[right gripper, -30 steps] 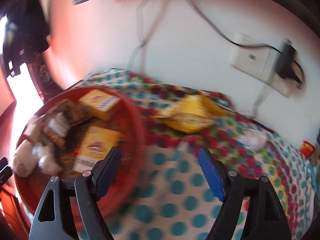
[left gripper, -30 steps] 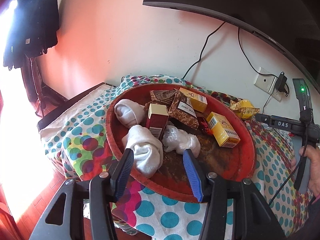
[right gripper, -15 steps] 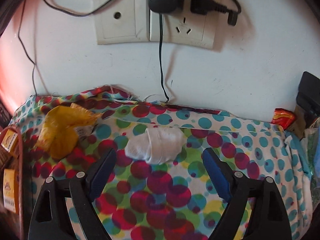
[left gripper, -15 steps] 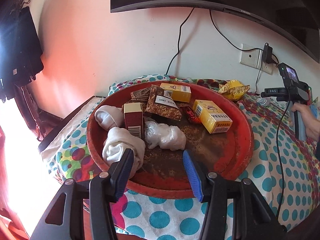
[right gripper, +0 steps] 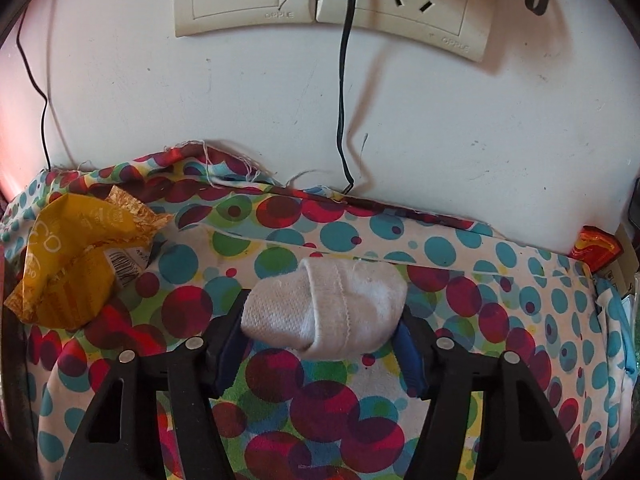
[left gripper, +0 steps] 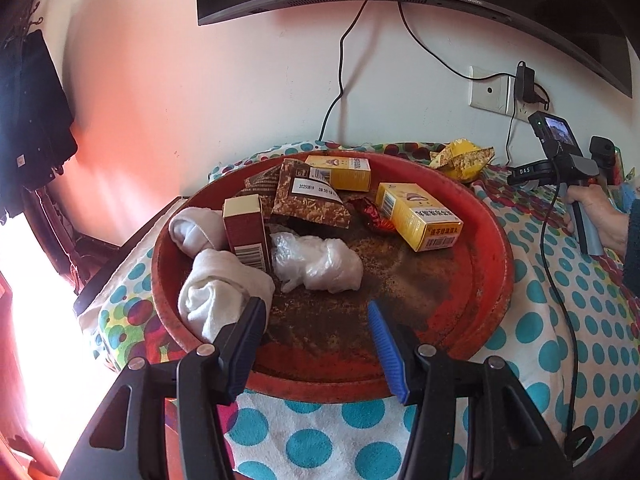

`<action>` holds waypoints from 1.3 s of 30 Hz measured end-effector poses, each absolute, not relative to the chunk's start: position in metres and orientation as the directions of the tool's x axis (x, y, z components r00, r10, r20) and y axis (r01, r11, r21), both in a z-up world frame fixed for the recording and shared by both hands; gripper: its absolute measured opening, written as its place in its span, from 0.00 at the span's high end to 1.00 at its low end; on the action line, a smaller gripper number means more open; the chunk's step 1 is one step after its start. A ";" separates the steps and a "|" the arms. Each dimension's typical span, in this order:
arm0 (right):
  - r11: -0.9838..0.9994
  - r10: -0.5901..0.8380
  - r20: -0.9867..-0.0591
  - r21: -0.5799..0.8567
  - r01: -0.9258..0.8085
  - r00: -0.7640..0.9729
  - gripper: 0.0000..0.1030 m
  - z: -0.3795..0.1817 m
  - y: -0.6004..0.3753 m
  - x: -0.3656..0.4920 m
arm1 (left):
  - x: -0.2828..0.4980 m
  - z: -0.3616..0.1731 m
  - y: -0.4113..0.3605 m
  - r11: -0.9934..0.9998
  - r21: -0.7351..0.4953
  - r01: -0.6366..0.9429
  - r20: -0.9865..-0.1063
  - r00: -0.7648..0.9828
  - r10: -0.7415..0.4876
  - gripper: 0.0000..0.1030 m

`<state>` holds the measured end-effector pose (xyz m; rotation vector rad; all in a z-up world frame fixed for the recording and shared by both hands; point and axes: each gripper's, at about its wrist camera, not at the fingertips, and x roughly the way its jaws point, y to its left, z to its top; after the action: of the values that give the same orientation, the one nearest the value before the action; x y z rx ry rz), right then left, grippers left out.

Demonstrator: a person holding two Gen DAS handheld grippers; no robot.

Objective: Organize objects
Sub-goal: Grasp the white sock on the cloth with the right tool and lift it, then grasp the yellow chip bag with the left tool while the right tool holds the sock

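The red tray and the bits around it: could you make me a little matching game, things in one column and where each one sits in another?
Things:
1. Yellow box
2. Rolled white sock
3. Crumpled yellow wrapper
4. Clear plastic bag

Places:
A. Between the right gripper's closing jaws, on the dotted cloth
B. In the red tray, on the side nearest the wall socket
C. On the dotted cloth, outside the tray, near the wall
D. In the tray, beside the upright brown box

Pairs: 1-B, 2-A, 3-C, 4-D
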<state>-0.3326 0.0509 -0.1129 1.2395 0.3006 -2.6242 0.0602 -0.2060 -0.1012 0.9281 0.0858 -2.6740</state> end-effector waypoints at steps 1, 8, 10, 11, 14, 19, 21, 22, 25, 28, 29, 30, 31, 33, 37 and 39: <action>-0.951 -0.115 -0.777 -0.094 0.294 -0.619 0.41 -0.113 0.051 -0.330 | 0.061 -0.101 -0.206 -0.949 0.047 0.311 -0.611 -0.743 -0.273 0.47; -0.939 -0.158 -0.783 -0.069 0.337 -0.602 0.41 -0.118 0.073 -0.295 | 0.063 -0.101 -0.207 -0.945 0.034 0.325 -0.618 -0.736 -0.275 0.47; -0.935 -0.171 -0.785 -0.061 0.350 -0.595 0.41 -0.120 0.086 -0.282 | 0.062 -0.096 -0.205 -0.944 0.020 0.330 -0.625 -0.733 -0.269 0.47; -0.933 -0.178 -0.787 -0.056 0.357 -0.591 0.41 -0.120 0.093 -0.275 | 0.061 -0.091 -0.204 -0.946 -0.002 0.323 -0.626 -0.739 -0.251 0.46; -0.927 -0.190 -0.788 -0.053 0.372 -0.586 0.41 -0.123 0.115 -0.259 | 0.047 -0.074 -0.192 -0.963 0.003 0.269 -0.616 -0.758 -0.213 0.45; -0.932 -0.217 -0.791 -0.006 0.362 -0.572 0.40 -0.128 0.131 -0.245 | -0.008 -0.031 -0.144 -0.994 0.095 0.049 -0.590 -0.802 -0.096 0.41; -0.931 -0.208 -0.792 -0.020 0.365 -0.574 0.38 -0.125 0.138 -0.242 | -0.038 -0.019 -0.126 -0.993 0.111 -0.044 -0.591 -0.806 -0.030 0.32; -0.930 -0.202 -0.792 -0.030 0.367 -0.576 0.38 -0.124 0.142 -0.245 | -0.056 -0.015 -0.117 -0.989 0.124 -0.083 -0.602 -0.799 -0.008 0.30; -0.931 -0.206 -0.793 -0.020 0.364 -0.573 0.38 -0.123 0.142 -0.243 | -0.120 -0.014 -0.097 -0.980 0.124 -0.154 -0.679 -0.734 0.029 0.30; -0.932 -0.201 -0.794 -0.026 0.362 -0.573 0.37 -0.129 0.136 -0.251 | -0.182 -0.024 -0.087 -0.983 0.085 -0.163 -0.759 -0.649 0.042 0.30; -0.932 -0.202 -0.794 -0.025 0.363 -0.573 0.37 -0.128 0.137 -0.250 | -0.199 -0.028 -0.085 -0.984 0.086 -0.158 -0.779 -0.626 0.033 0.30; -0.931 -0.203 -0.795 -0.024 0.363 -0.572 0.37 -0.128 0.137 -0.250 | -0.217 -0.032 -0.083 -0.983 0.086 -0.163 -0.801 -0.598 0.029 0.30; -0.931 -0.203 -0.795 -0.024 0.363 -0.572 0.36 -0.127 0.137 -0.249 | -0.233 -0.037 -0.081 -0.981 0.103 -0.164 -0.818 -0.576 0.011 0.30; -0.931 -0.205 -0.795 -0.022 0.365 -0.571 0.36 -0.127 0.137 -0.248 | -0.257 -0.045 -0.079 -0.978 0.130 -0.165 -0.836 -0.548 -0.019 0.30; -0.927 -0.215 -0.798 -0.015 0.375 -0.563 0.30 -0.128 0.133 -0.250 | -0.298 -0.055 -0.077 -0.978 0.110 -0.176 -0.872 -0.490 -0.010 0.30; -0.924 -0.218 -0.799 -0.015 0.381 -0.560 0.27 -0.128 0.130 -0.250 | -0.315 -0.061 -0.076 -0.980 0.114 -0.163 -0.888 -0.460 -0.026 0.30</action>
<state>-0.2502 0.1305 -0.1282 1.2411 0.2646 -2.4946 -0.3153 -0.0761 -0.0612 1.6711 -0.2954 -2.7392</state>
